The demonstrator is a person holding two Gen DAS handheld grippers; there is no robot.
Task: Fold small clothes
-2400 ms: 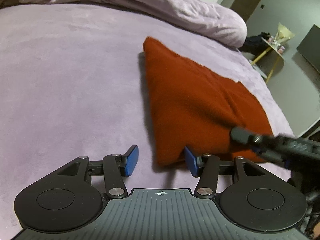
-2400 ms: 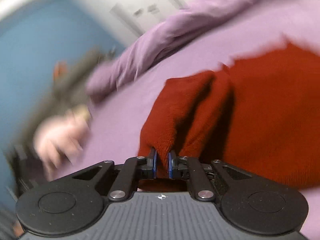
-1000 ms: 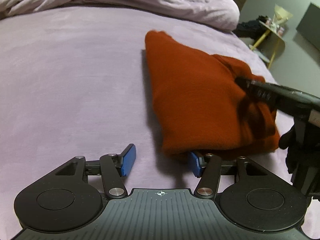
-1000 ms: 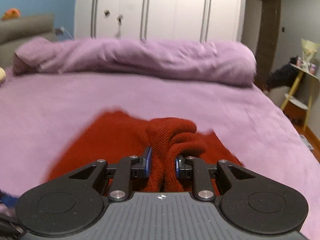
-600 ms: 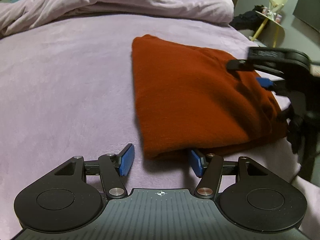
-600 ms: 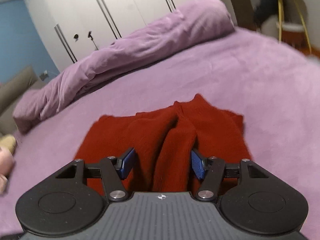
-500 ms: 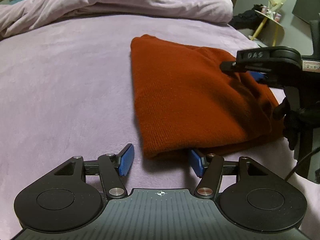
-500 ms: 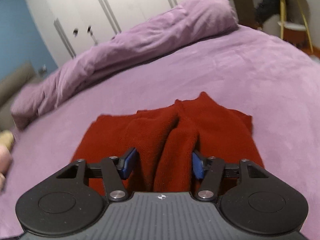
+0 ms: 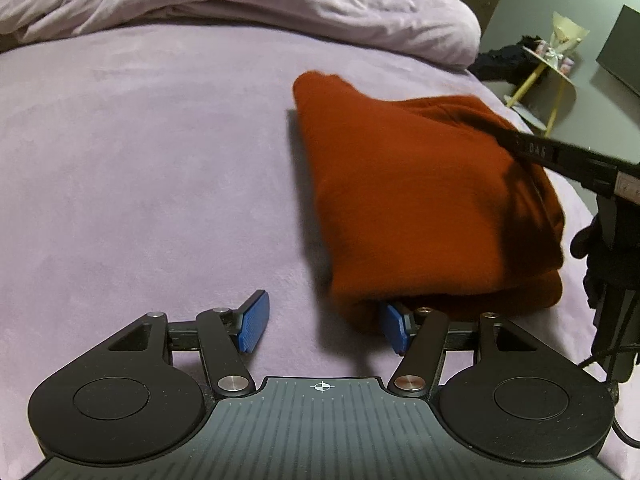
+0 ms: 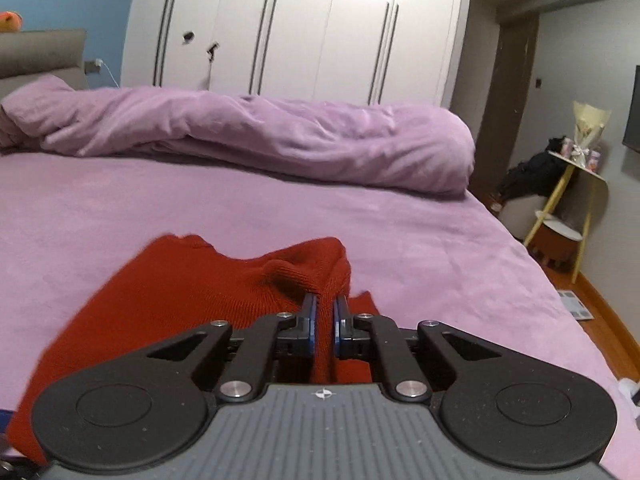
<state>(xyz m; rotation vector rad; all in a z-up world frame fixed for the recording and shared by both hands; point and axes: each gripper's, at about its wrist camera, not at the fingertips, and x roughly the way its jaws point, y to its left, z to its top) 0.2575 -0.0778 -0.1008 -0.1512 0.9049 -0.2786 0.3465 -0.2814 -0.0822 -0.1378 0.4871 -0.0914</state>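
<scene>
Knit: rust-red ribbed sweater (image 9: 420,200) lies folded on the lilac velvety bedspread (image 9: 140,180), at 1 o'clock in the left wrist view.
Left gripper (image 9: 322,328): low over the bed, blue pads wide apart, right pad tucked under the sweater's near corner.
Right gripper (image 10: 324,324): jaws clamped on a raised fold of sweater (image 10: 192,288).
Change: half a second ago the right jaws stood apart; now pinched.
Backdrop: rumpled duvet (image 10: 248,136), white wardrobe (image 10: 296,28) at 12 o'clock.
</scene>
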